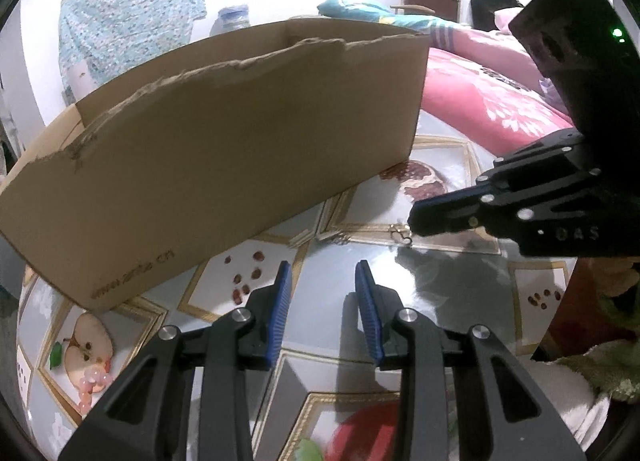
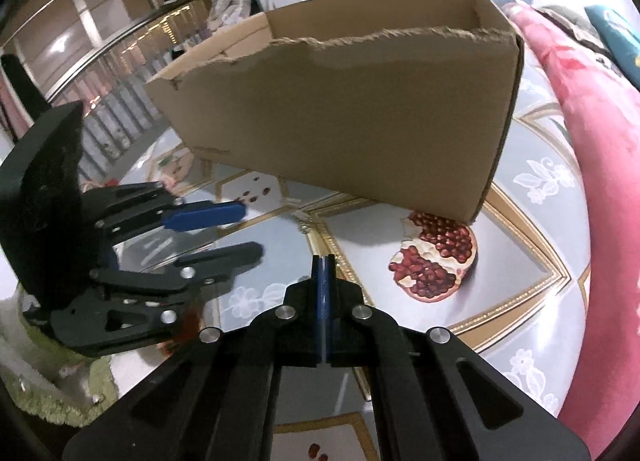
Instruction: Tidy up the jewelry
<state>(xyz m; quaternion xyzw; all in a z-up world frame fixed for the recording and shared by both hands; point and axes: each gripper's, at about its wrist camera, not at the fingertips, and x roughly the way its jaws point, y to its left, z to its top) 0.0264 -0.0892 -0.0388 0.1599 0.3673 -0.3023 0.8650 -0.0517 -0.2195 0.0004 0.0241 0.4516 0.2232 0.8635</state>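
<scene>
An open brown cardboard box (image 1: 224, 149) with torn top edges stands on the fruit-print table; it also shows in the right wrist view (image 2: 360, 109). A small gold jewelry piece (image 1: 401, 235) lies on the table just at the tip of my right gripper (image 1: 416, 221). My right gripper (image 2: 324, 261) has its blue pads pressed together; whether the piece is pinched is hidden. My left gripper (image 1: 323, 273) is open and empty above the table; it also shows in the right wrist view (image 2: 250, 231). A pink bead bracelet (image 1: 93, 385) lies at the left on the apple print.
The glossy table (image 2: 532, 261) carries pomegranate and apple prints. A pink quilt (image 2: 600, 181) borders the table's right side. A green fuzzy cloth (image 2: 52, 389) lies at the near left edge. A door and hanging cloth stand behind.
</scene>
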